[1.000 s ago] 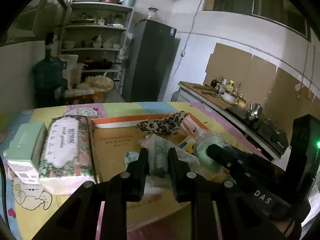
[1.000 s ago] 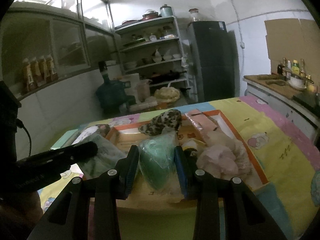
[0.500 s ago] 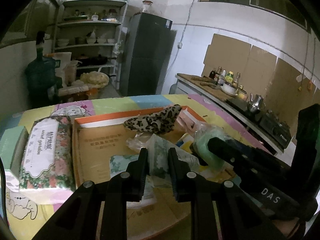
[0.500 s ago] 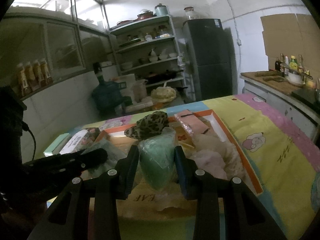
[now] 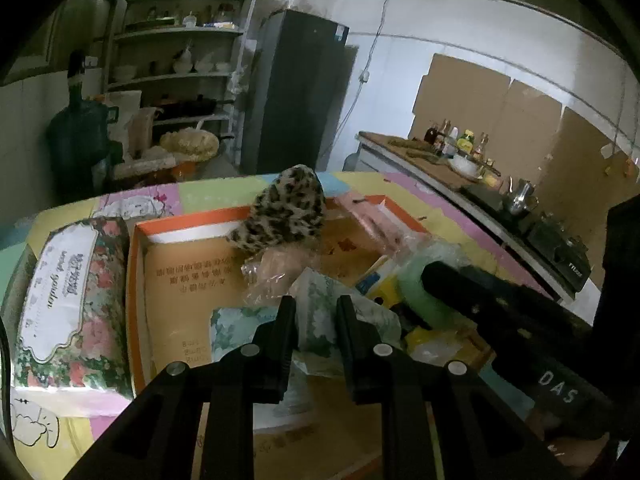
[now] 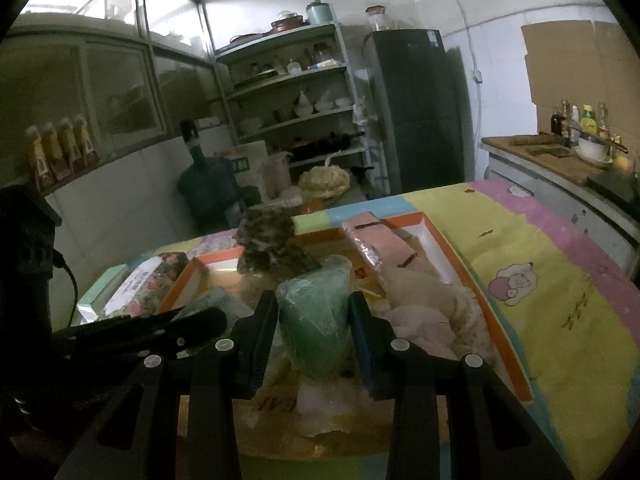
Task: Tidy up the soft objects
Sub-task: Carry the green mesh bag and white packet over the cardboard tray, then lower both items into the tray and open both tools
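Cardboard box, two gripped packets

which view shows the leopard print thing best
The left wrist view: the leopard print cloth is lit and sharp, its spots clear, sitting at the far side of the orange-rimmed box. In the right wrist view the cloth is darker and smaller, its pattern hard to read.

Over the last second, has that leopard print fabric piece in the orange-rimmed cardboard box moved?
Yes. The leopard print fabric piece lay flat along the far rim of the orange-rimmed cardboard box; now it stands bunched upward above that rim.
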Tool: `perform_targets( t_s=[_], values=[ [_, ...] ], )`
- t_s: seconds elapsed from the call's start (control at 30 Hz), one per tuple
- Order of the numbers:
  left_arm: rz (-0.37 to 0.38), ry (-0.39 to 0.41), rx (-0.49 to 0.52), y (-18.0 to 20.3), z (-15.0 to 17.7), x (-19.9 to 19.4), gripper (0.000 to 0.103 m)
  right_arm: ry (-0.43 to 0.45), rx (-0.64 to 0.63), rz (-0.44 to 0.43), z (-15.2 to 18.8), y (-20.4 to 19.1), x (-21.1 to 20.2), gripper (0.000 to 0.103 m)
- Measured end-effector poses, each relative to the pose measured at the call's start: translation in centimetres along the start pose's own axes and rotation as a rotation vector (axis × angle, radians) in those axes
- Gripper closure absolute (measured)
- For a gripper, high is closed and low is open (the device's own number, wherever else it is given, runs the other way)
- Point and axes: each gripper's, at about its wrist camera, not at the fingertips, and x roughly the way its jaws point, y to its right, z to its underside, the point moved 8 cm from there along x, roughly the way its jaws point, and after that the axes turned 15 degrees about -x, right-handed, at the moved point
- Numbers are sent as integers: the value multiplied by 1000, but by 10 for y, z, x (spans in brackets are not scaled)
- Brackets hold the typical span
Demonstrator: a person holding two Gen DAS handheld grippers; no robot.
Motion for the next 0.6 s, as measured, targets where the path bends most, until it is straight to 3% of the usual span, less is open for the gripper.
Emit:
perform_targets(
  t_s=[0.23, 0.4, 0.6],
  values=[
    [-2, -29, -28, -7, 3, 8, 78, 4, 7, -5, -2, 2, 2, 61],
    [3, -8, -22, -6, 0, 1, 54, 18, 19, -7, -3, 3, 1, 47],
    [5, 10, -17, -5, -1, -8, 47, 44, 31, -5, -7, 3, -9, 45]
  ],
)
